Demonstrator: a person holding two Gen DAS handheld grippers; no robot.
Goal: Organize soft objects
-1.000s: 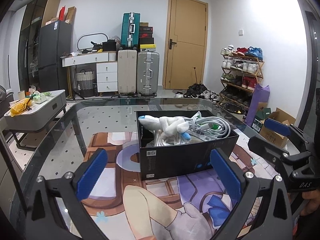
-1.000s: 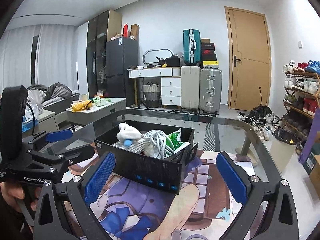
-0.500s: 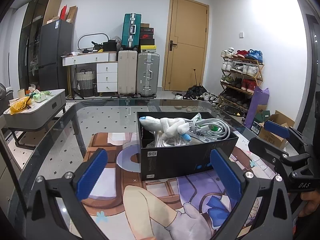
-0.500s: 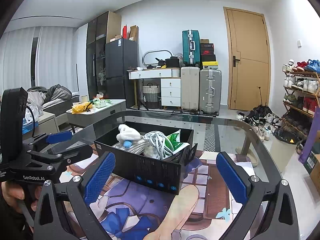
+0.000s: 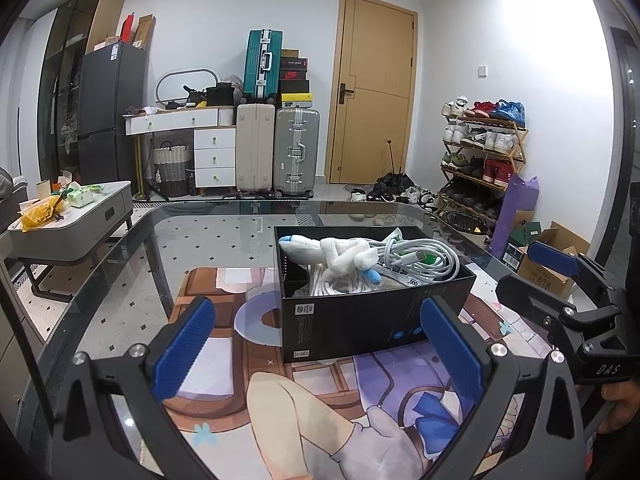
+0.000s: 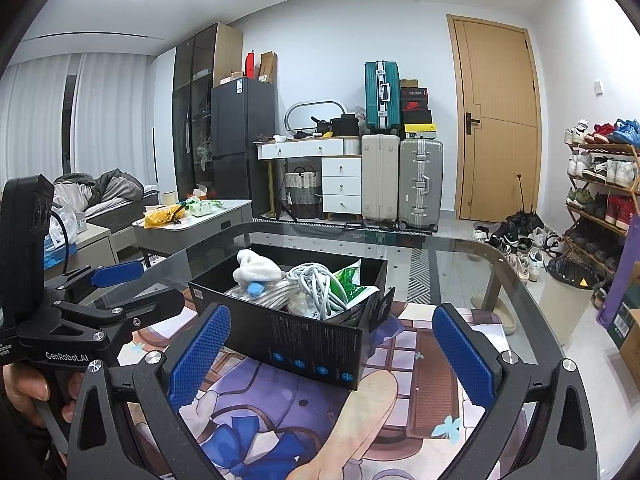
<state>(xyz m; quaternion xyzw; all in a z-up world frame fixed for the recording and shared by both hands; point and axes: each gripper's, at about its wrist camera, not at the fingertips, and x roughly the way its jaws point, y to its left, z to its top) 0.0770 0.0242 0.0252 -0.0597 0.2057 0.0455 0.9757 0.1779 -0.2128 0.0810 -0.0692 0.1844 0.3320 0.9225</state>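
A black cardboard box (image 5: 360, 320) (image 6: 304, 340) stands on a printed mat on the glass table. Inside lie a white plush toy with blue tips (image 5: 332, 256) (image 6: 256, 270), coiled white cables (image 5: 420, 258) (image 6: 316, 284) and a green packet (image 6: 352, 284). My left gripper (image 5: 316, 346) is open just in front of the box, with nothing between its blue pads. My right gripper (image 6: 332, 354) is also open and empty, near the box's right front corner. Each gripper shows at the edge of the other's view, held by a hand.
The anime-print mat (image 5: 280, 400) covers the near part of the glass table (image 5: 224, 240). Beyond it are a low grey side table (image 5: 72, 224), suitcases (image 5: 276, 152), a white dresser, a wooden door, a shoe rack (image 5: 480, 152) and cardboard boxes on the floor.
Both views have drifted slightly; the box sits a little lower and closer in the frames. Both grippers stay open and empty, and the box contents have not moved.
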